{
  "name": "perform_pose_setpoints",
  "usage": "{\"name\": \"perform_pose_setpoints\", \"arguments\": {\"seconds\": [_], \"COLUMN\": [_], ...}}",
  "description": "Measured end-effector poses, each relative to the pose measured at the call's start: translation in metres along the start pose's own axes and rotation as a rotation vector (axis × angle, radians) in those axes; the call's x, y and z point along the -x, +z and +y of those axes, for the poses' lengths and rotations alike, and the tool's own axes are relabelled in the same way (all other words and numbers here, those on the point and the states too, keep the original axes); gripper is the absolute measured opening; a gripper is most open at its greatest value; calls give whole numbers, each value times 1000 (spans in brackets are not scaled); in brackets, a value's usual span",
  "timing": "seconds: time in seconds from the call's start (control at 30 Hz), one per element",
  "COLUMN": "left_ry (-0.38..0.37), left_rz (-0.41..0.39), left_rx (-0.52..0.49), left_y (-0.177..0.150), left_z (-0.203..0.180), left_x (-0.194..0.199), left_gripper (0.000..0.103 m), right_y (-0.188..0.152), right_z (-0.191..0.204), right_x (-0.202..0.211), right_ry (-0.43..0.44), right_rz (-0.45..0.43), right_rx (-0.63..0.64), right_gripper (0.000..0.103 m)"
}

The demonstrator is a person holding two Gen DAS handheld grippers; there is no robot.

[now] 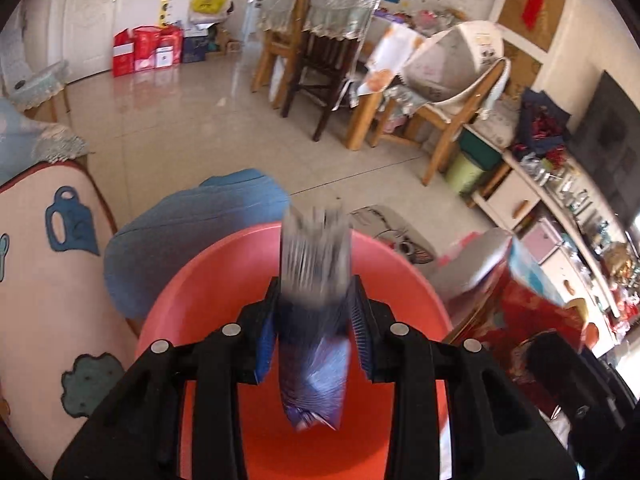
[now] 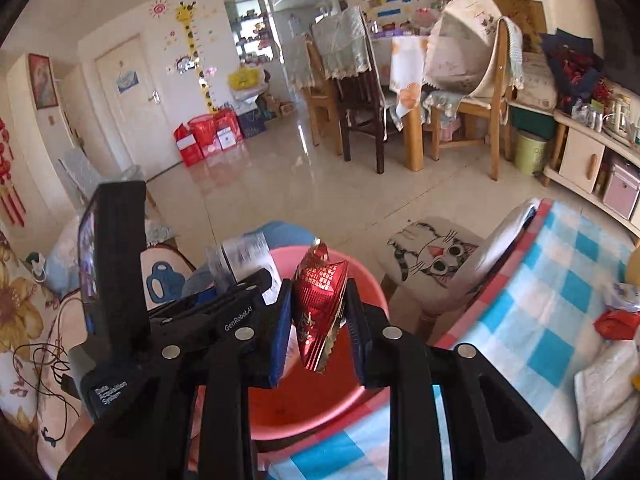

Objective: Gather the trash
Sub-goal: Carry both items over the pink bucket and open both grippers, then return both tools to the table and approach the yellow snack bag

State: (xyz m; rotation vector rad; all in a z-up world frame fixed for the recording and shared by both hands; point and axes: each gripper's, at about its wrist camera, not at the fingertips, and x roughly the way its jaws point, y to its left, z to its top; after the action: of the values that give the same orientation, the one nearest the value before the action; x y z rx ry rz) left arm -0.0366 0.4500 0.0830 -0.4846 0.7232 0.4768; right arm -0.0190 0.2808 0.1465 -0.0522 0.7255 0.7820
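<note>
My left gripper (image 1: 314,308) is shut on a blue and silver wrapper (image 1: 314,300), motion-blurred, held over the red plastic basin (image 1: 208,280). My right gripper (image 2: 320,308) is shut on a red foil wrapper (image 2: 318,304) and holds it above the same basin (image 2: 368,276). The left gripper's body (image 2: 224,312) shows at the left of the right wrist view with its silver wrapper (image 2: 240,258) sticking up. More red trash (image 2: 616,322) lies on the checked cloth at the right.
The basin stands at the edge of a blue-checked tablecloth (image 2: 540,300). A cat-face stool (image 2: 432,260) stands beyond it, a blue cushion (image 1: 192,236) to the left. Dining chairs and a table (image 2: 400,92) stand across the tiled floor; a low cabinet (image 2: 580,160) lines the right wall.
</note>
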Motion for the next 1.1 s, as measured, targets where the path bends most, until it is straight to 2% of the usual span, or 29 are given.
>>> {"name": "perform_pose_setpoints", "arguments": {"seconds": [0.07, 0.1, 0.2, 0.3, 0.37, 0.47, 0.57, 0.67, 0.73, 0.87, 0.97, 1.1], "left_ry": [50, 71, 85, 73, 55, 0, -53, -98, -129, -139, -146, -192], "left_rz": [3, -5, -56, -137, -189, -235, -257, -283, -297, -305, -327, -362], "left_rx": [25, 42, 79, 94, 80, 32, 28, 18, -23, -133, -171, -193], "left_y": [-1, 0, 1, 0, -1, -2, -3, -4, -6, -12, -18, -26], "left_z": [7, 12, 20, 18, 11, -1, -12, -22, -34, -63, -80, -103], "left_x": [-5, -6, -4, 1, 4, 9, 16, 24, 29, 37, 48, 63], "left_gripper": [57, 60, 69, 75, 85, 86, 86, 86, 86, 86, 86, 86], "right_y": [-3, -5, -13, -18, -21, -26, -33, -45, -53, -71, -82, -98], "right_z": [2, 1, -6, -19, -23, -35, -50, -59, -65, -81, -100, -129], "right_x": [-14, -17, -11, 3, 14, 29, 41, 66, 84, 114, 135, 156], "right_ry": [-29, -44, -82, -140, -191, -243, -295, -388, -458, -599, -630, -638], "right_rz": [23, 20, -23, -60, -87, -118, -142, -190, -226, -281, -308, -347], "right_rx": [-4, -4, -24, -44, -44, -47, -40, -18, 3, 5, -56, -140], "right_gripper": [39, 53, 83, 90, 92, 93, 93, 96, 97, 98, 98, 98]}}
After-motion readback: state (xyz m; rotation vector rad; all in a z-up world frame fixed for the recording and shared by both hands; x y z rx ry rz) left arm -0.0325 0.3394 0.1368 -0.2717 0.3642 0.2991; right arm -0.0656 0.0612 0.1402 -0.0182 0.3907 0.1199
